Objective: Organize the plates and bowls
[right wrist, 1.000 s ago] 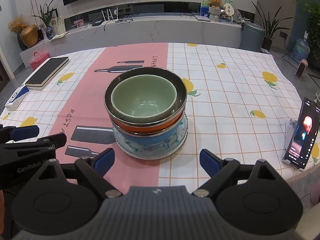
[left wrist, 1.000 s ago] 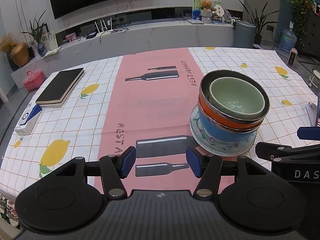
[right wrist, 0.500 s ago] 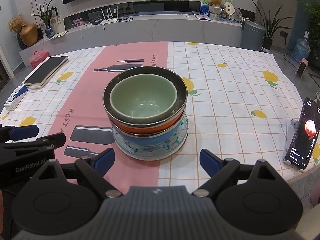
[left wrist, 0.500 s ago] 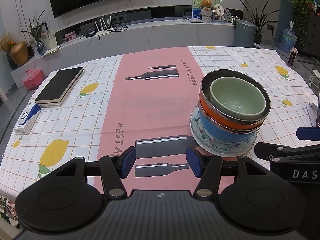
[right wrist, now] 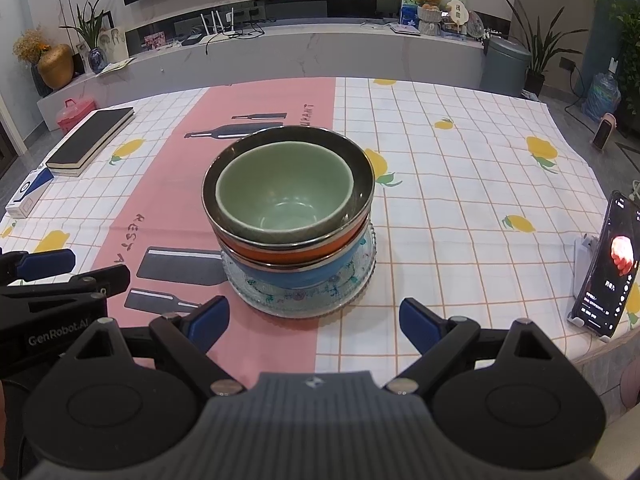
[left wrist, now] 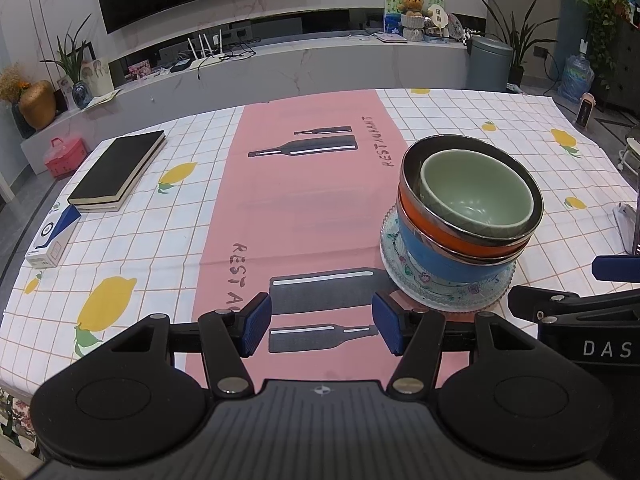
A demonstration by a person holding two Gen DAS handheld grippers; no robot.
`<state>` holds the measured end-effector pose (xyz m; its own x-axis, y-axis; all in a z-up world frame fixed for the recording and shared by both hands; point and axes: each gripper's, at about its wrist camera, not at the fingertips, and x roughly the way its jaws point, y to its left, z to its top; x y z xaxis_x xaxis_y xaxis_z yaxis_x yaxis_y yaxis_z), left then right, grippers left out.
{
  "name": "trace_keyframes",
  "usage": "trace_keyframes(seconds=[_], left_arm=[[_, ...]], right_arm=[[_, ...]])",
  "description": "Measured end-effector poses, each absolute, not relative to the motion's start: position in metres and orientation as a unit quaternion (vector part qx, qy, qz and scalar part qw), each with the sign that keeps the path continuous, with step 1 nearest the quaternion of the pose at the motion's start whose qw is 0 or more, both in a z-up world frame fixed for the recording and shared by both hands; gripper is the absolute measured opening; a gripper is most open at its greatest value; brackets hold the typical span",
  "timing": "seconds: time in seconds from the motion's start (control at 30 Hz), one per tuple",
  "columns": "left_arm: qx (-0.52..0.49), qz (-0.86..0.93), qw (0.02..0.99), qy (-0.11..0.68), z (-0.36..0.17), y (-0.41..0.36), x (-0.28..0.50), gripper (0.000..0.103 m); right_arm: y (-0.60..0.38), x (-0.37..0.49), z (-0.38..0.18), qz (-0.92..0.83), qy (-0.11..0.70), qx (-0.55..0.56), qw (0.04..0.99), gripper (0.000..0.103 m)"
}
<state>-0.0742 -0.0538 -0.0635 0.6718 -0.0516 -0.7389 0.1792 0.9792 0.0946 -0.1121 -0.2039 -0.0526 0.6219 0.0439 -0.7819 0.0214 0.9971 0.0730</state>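
Blue-padded right gripper [right wrist: 314, 320], fingers spread, faces stacked bowls [right wrist: 286, 216].

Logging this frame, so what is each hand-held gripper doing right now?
Left hand-held gripper: open, holding nothing.
Right hand-held gripper: open wide, holding nothing.

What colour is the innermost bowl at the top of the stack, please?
Pale green bowl, clearest in the right wrist view.
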Motion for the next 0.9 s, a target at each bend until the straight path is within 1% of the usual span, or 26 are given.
trace_keyframes(seconds=[0.9], left_arm=[[0.068, -0.059, 0.913, 0.399, -0.065, -0.0478, -0.073, 0.069]], right_arm=[[-0.2003, -0.1119, -0.0543, 0.009, 0.437, 0.033, 0.899, 0.09]])
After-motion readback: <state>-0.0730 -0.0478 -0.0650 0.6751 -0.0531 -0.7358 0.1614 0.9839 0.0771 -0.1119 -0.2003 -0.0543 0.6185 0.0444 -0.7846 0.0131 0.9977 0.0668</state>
